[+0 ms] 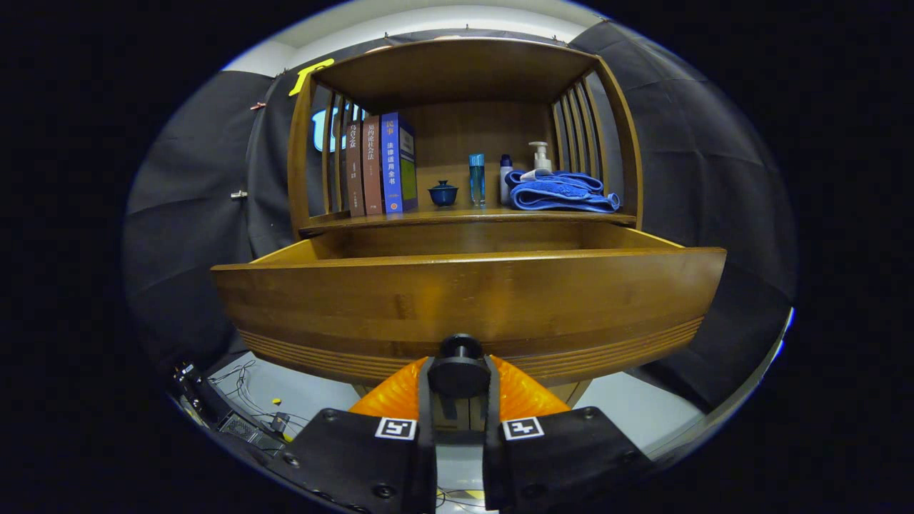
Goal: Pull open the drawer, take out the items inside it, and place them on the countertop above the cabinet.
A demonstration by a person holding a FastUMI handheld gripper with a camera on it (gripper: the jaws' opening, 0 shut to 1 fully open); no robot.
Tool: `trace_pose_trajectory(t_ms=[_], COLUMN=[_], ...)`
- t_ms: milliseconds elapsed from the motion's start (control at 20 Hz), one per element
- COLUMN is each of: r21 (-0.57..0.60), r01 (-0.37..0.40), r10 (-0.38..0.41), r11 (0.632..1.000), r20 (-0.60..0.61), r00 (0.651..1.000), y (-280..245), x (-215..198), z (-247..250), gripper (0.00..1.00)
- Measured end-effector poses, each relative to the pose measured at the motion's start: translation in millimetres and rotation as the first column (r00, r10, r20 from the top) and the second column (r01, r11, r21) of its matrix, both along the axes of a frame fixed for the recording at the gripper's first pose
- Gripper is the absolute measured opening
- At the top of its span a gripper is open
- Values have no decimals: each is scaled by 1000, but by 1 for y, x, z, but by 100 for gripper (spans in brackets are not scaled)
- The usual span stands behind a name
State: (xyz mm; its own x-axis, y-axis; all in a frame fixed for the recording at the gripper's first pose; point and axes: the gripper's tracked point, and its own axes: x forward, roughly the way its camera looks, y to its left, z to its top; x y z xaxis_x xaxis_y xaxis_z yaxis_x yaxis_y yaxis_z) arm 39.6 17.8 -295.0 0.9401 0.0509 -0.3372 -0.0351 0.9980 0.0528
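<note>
The wooden cabinet's drawer (468,296) stands pulled out toward me, its wide front panel just ahead of the fingers. My gripper (459,377) is shut on the drawer's round dark knob (459,368), one finger pressing each side of it. The drawer's inside is hidden behind the front panel, so its contents cannot be seen. Above the drawer runs the countertop (464,216) of the cabinet, under an open shelf frame.
On the countertop stand three books (378,168) at the left, a small dark blue lidded cup (443,193), a blue tube (477,178), two bottles (537,158) and a folded blue towel (560,191). Cables and gear (243,421) lie on the floor at lower left.
</note>
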Motion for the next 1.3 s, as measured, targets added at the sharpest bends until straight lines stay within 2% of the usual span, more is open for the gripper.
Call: trace_pose_trajectory(t_ms=[350, 400, 550, 700, 900, 1100, 1300], r21=[2, 5, 18, 7, 15, 24, 27], r01=[3, 5, -16, -24, -29, -19, -54], r10=[-3, -5, 16, 23, 27, 15, 54], r11=[1000, 1000, 1000, 1000, 999, 1000, 998], r20=[8, 6, -15, 35, 103, 156, 2], r00=[1000, 1000, 1000, 999, 994, 988, 999], y=[0, 0, 2, -4, -11, -25, -22], x=[-9, -11, -13, -19, -31, -9, 34], z=[-5, -6, -13, 7, 65, 131, 152], gripper=[30, 39, 54, 98, 100, 99, 99])
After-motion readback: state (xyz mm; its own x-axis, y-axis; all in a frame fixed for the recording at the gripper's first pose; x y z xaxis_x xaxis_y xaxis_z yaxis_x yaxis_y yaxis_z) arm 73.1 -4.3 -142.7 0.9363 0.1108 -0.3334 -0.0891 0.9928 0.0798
